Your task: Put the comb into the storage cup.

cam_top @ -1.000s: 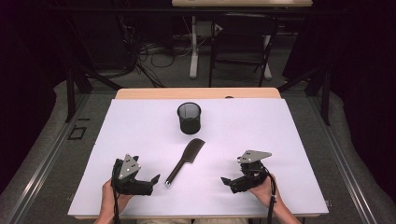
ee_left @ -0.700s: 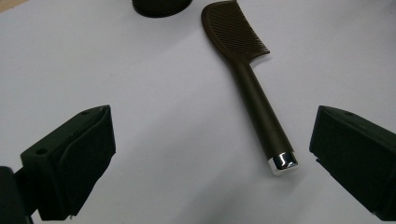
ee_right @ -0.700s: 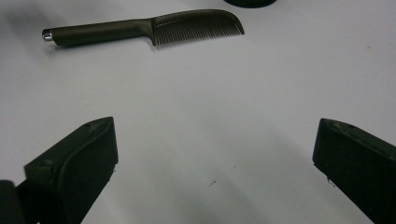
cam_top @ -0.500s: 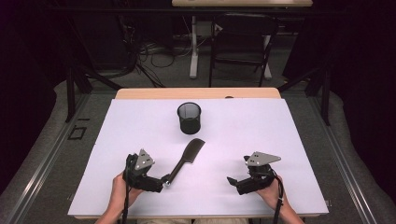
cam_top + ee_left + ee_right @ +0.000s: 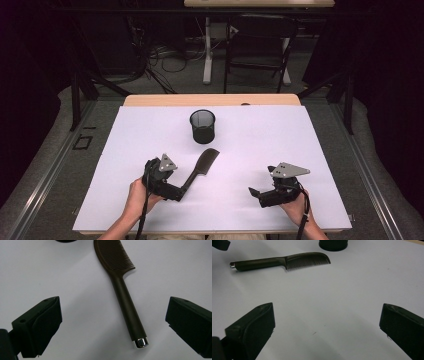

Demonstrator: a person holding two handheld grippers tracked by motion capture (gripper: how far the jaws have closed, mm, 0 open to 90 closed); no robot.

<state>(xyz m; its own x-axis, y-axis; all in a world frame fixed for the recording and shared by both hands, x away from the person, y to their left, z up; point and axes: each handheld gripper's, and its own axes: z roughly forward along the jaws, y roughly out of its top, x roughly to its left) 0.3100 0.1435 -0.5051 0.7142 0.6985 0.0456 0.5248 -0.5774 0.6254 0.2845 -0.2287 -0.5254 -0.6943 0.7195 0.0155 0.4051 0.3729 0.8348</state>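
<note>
1. Your landmark is the comb (image 5: 199, 169). It lies flat on the white tabletop (image 5: 310, 140), toothed head pointing toward the mesh cup (image 5: 202, 126) and silver-capped handle end pointing back toward you. The cup stands just beyond the head, apart from it.
2. Lying that way, the comb gives you its long, plain handle first, so you can take it without touching the teeth.
3. Your left tool (image 5: 176, 192) sits at the comb's handle end. In the left gripper view its jaws are spread wide, one on each side of the handle (image 5: 128, 315), and neither touches it. It holds nothing.
4. The handle lies nearer the far jaw than the near one in that view, so I judge you should centre it before closing, or the comb may swing.
5. Your right tool (image 5: 255, 192) rests well off to the comb's right, low over the tabletop. Its jaws are also wide apart and empty, aimed across at the comb (image 5: 282, 261). It looks parked, leaving the left free to work.
</note>
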